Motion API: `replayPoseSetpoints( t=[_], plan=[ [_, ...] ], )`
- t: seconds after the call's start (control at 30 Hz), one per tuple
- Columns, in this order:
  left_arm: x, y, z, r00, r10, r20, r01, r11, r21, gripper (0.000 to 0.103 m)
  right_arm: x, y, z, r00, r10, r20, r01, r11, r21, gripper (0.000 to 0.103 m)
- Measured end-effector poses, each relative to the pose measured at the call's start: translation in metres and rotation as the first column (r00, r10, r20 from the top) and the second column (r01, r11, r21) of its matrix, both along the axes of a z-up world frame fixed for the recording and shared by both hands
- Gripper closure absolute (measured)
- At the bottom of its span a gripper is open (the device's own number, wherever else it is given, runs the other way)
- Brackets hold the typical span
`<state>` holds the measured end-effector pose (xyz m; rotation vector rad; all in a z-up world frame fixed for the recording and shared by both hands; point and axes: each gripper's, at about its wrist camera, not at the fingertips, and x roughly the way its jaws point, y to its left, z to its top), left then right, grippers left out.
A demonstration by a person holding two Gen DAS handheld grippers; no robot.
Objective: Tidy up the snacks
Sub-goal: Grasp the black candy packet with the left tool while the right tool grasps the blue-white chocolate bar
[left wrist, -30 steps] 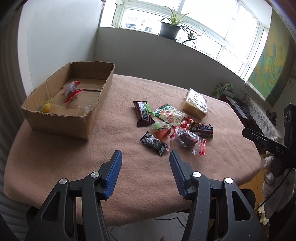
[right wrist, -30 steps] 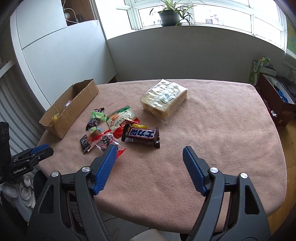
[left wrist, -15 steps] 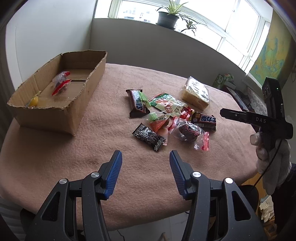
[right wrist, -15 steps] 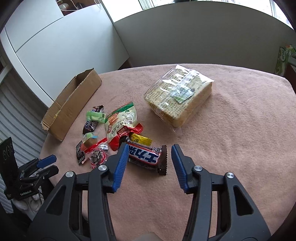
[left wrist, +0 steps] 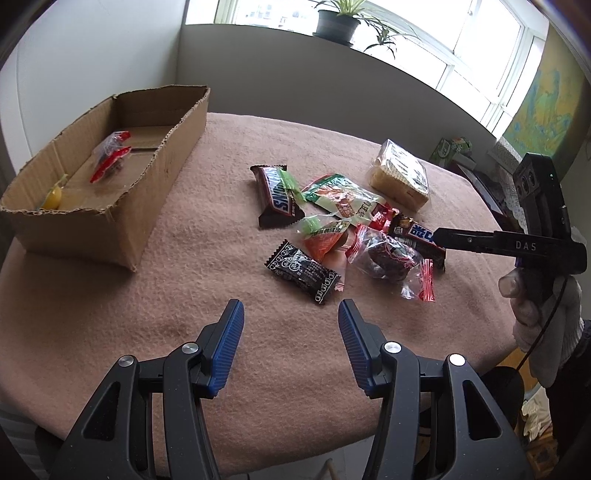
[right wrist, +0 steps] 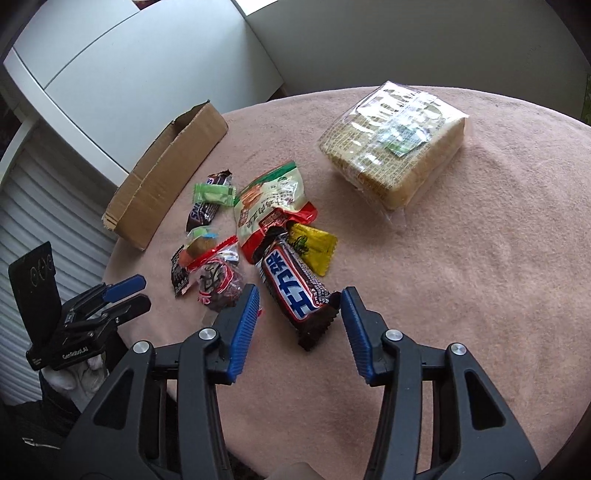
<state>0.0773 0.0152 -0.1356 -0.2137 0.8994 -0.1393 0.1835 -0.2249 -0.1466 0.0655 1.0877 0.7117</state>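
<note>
A pile of snacks lies mid-table: a Snickers bar (left wrist: 275,195), a green pouch (left wrist: 340,199), a black candy packet (left wrist: 303,271), a clear bag with dark sweets (left wrist: 388,256) and a blue-label chocolate bar (right wrist: 295,286). My right gripper (right wrist: 299,301) is open, its jaws either side of that bar's near end; it also shows in the left wrist view (left wrist: 439,236). My left gripper (left wrist: 291,317) is open and empty, just short of the black packet. A cardboard box (left wrist: 122,221) at the left holds a red-wrapped sweet (left wrist: 110,155) and a yellow one (left wrist: 53,195).
A large wrapped cracker pack (right wrist: 395,144) lies at the far side of the pink cloth-covered table (right wrist: 461,295). A yellow sachet (right wrist: 312,249) lies beside the blue-label bar. A white wall and a windowsill with a potted plant (left wrist: 338,20) stand behind.
My right gripper has moved forward and down onto the blue-label bar, jaws narrower than a second ago. My left gripper has moved closer to the snack pile.
</note>
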Motion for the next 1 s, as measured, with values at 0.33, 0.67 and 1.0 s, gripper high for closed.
replayPoseSetpoints(
  t=[0.33, 0.67, 1.0],
  plan=[
    [0.02, -0.013, -0.009, 1.0, -0.03, -0.011, 0.03, 0.999, 0.036, 0.051, -0.005, 0.015, 0.003, 0.994, 0.009, 0.109, 0.006, 0.991, -0.132, 0.054],
    [0.041, -0.015, -0.014, 1.0, 0.001, -0.031, 0.0, 0.999, 0.048, 0.051, -0.003, 0.024, 0.003, 0.99, 0.007, 0.138, 0.014, 0.989, -0.146, 0.054],
    [0.042, -0.012, -0.015, 1.0, -0.002, -0.014, 0.004, 0.993, 0.118, 0.062, -0.009, 0.035, 0.0, 0.988, 0.033, 0.149, -0.005, 0.983, -0.185, 0.054]
  ],
)
